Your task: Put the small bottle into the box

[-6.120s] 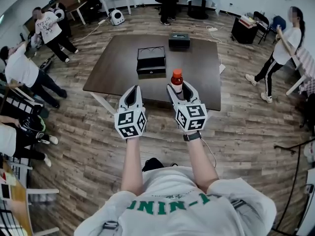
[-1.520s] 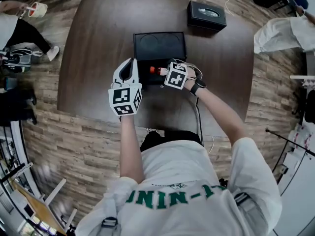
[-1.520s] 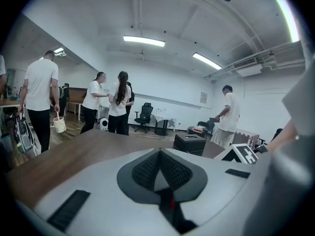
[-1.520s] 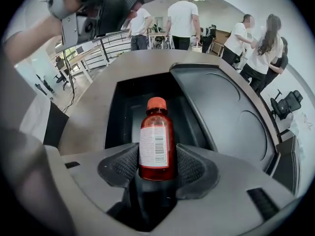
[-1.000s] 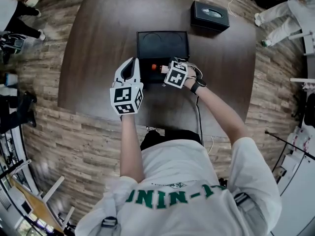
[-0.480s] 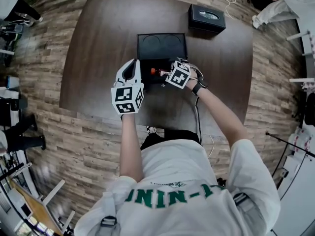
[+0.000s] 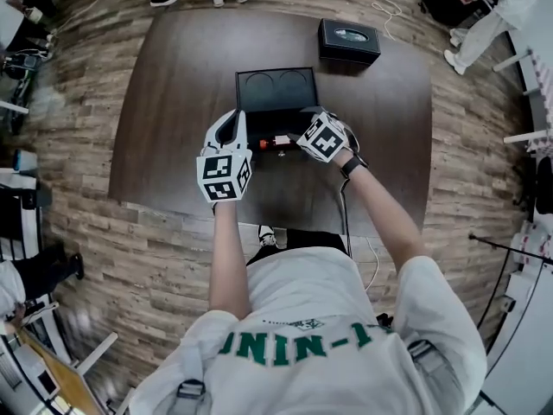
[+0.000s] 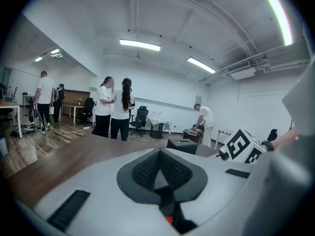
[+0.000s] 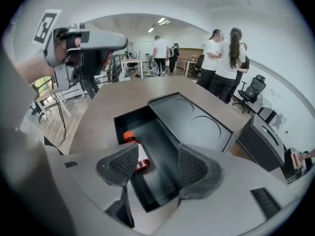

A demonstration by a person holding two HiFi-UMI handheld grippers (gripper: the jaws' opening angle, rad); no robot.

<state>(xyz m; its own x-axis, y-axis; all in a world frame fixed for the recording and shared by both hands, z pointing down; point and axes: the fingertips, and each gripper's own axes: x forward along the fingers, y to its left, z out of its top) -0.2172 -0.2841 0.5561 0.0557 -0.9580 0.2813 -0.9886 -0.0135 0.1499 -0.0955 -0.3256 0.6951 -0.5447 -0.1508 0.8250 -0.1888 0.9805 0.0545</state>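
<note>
Bottle [image 9: 139, 156] lies on its side inside the open box [image 9: 162, 146], at 9 o'clock of the right gripper [image 9: 155, 163]. That gripper's wide, empty jaws have just narrowed slightly. Left gripper [image 8: 160, 170] is closed on nothing; placement appears complete, only withdrawal remaining.

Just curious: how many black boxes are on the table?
2: the open box mid-table, holding the small bottle; a smaller box at the far right.

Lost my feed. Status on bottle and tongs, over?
Left tongs shut, empty. Right tongs open above the box, just narrowed slightly, nothing between them. Small bottle lying inside box. Lid open, nothing blocking.
</note>
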